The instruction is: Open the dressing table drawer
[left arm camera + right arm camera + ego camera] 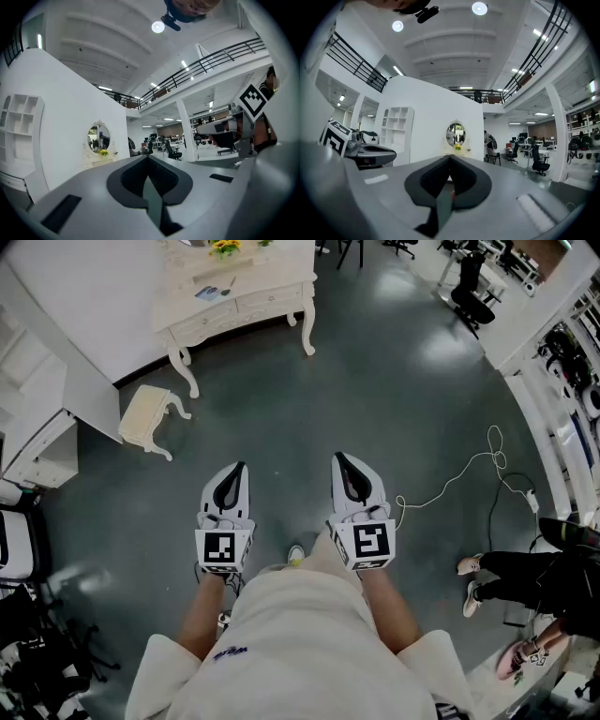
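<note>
Both tongs held level at waist height, clenched tight and holding nothing; left gripper (238, 468) and right gripper (339, 458) side by side, apart from each other, tips toward the far end of the room; dressing table (281, 273) stands well apart from both, ahead and off to the left in the head view, backed against a white partition; its long axis runs slantwise, lower left to upper right, so the drawer (266, 302) fronts face the person at an angle, not square on; two fronts seem to sit under the top, handles too small to make out; left gripper looks the nearer of the two, though the right gripper view has the oval mirror (456, 133) almost straight over its closed jaw tips, while the left gripper view shows it off to the left; small stool (145, 418) stands on the floor just left of the table, near the line of approach; task not yet started, I judge; the whole walk-up remains, then jaws must part before any handle is taken.
</note>
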A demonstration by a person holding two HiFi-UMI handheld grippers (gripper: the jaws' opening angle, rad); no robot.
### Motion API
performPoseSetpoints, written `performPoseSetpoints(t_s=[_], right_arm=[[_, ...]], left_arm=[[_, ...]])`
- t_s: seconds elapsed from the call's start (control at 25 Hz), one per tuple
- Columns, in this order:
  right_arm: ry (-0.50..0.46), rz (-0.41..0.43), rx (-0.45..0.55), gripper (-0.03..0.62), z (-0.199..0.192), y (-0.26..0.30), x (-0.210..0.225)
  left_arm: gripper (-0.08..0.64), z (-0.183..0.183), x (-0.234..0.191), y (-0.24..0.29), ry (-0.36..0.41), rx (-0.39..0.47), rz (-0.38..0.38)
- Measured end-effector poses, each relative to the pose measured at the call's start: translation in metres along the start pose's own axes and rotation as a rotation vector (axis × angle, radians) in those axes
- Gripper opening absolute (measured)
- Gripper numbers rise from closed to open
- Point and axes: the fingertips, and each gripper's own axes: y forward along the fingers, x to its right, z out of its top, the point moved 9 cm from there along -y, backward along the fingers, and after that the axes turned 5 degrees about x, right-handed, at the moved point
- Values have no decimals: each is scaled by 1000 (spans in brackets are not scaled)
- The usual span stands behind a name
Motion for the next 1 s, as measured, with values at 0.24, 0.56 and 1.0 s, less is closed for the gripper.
performPoseSetpoints(t_s=[0.24,0.56,1.0], right_arm=[[-12,35,10,11,1,-4,2],[3,70,26,11,1,5,-10],[-12,118,-10,11,-4,9,-23]], left_arm=[[8,-2,5,-11,-18,-23,23],[8,8,-6,-13,-4,-17,28],[8,12,-8,-17,22,-3,-17]])
